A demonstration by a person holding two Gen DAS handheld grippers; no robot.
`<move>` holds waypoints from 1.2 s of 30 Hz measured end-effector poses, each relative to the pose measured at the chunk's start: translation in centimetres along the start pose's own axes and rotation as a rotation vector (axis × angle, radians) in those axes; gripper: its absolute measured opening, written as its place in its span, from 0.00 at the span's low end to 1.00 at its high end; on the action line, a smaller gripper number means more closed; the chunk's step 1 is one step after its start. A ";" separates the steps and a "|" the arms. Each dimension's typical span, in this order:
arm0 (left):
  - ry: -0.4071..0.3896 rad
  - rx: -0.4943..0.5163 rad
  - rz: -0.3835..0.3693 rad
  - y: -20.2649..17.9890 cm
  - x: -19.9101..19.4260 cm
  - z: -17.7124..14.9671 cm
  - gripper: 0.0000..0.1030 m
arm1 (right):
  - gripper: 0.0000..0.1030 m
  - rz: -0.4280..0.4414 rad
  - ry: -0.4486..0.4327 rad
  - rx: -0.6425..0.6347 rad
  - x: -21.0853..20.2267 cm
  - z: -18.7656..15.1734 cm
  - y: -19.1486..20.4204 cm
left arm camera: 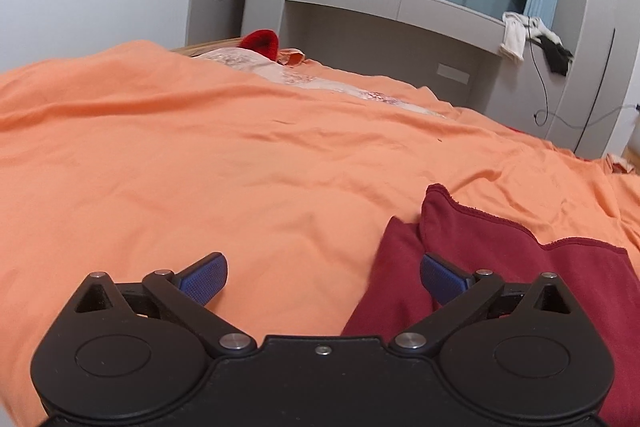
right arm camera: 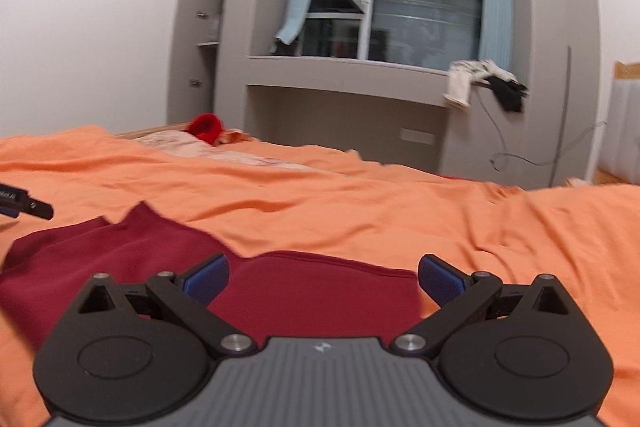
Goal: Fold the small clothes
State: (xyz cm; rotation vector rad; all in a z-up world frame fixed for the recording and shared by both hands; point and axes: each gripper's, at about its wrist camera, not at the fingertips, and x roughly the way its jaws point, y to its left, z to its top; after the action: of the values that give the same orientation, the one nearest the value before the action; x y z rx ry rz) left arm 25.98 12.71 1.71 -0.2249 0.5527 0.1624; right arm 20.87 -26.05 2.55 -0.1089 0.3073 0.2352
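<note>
The dark red garment [right arm camera: 312,291] lies crumpled on the orange bed cover [left arm camera: 200,155], under both tools; the left tool [left arm camera: 323,279] and right tool [right arm camera: 323,281] stand spread wide, pinching nothing. It looks soft, light, floppy: best pinched at a hemmed edge or corner

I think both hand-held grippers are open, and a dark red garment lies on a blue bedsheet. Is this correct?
Not quite: the bedsheet is orange, not blue, as both wrist views show. The rest holds: the left hand-held gripper and the right hand-held gripper are open, and the dark red garment lies on the sheet.
</note>
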 end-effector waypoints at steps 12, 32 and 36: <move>0.046 -0.087 -0.131 -0.4 -3.5 -4.9 0.99 | 1.00 0.071 0.081 -0.132 0.2 -3.2 6.2; 0.144 -0.240 -0.372 -3.1 -6.6 -9.5 0.99 | 1.00 0.046 0.099 -0.064 -0.8 -6.4 6.6; 0.155 -0.278 -0.333 -3.8 -5.1 -9.3 0.99 | 1.00 0.061 0.097 -0.049 -1.3 -6.6 6.0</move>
State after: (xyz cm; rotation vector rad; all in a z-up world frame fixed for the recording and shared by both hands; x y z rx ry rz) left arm 17.91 6.18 -2.61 -0.5987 0.6378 -0.1042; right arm 16.27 -21.43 -3.70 -0.1596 0.4020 0.2985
